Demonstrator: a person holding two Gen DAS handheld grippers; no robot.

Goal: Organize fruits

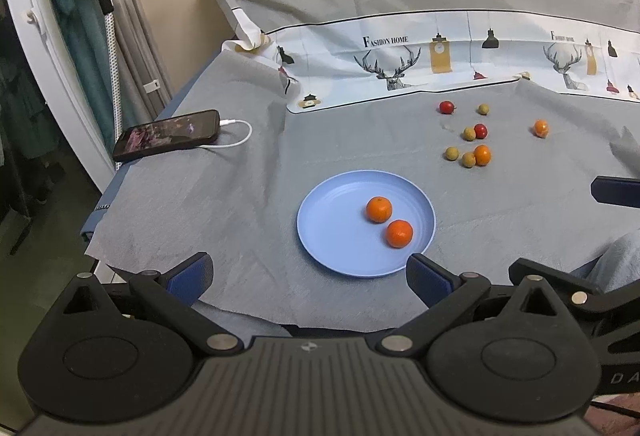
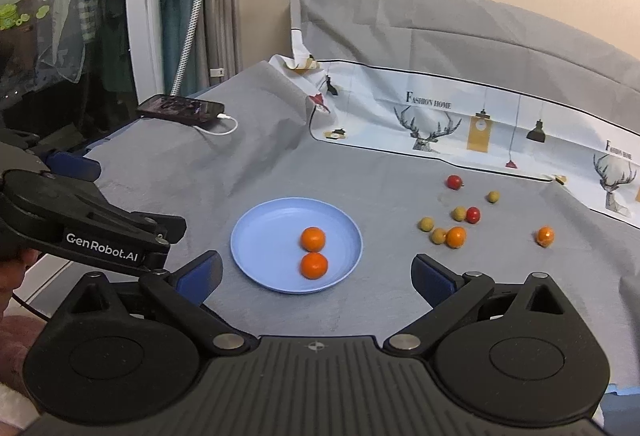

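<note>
Both claws, left gripper point(image 1: 308, 276) and right gripper point(image 2: 316, 276), gape empty; round blue plastic plate point(image 2: 256, 236) ahead holds two small oranges point(image 2: 313, 238), other fruits beyond remain loose.

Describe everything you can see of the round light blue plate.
The round light blue plate looks like smooth matte plastic, shallow, with a low raised rim. It lies flat on the grey cloth, in front of both open grippers. Two small orange citrus fruits rest inside it, close together. Nothing else touches it.

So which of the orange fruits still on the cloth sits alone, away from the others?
The orange fruit farthest right, with bare cloth all round it. The other one on the cloth touches a yellowish fruit in the cluster.
</note>
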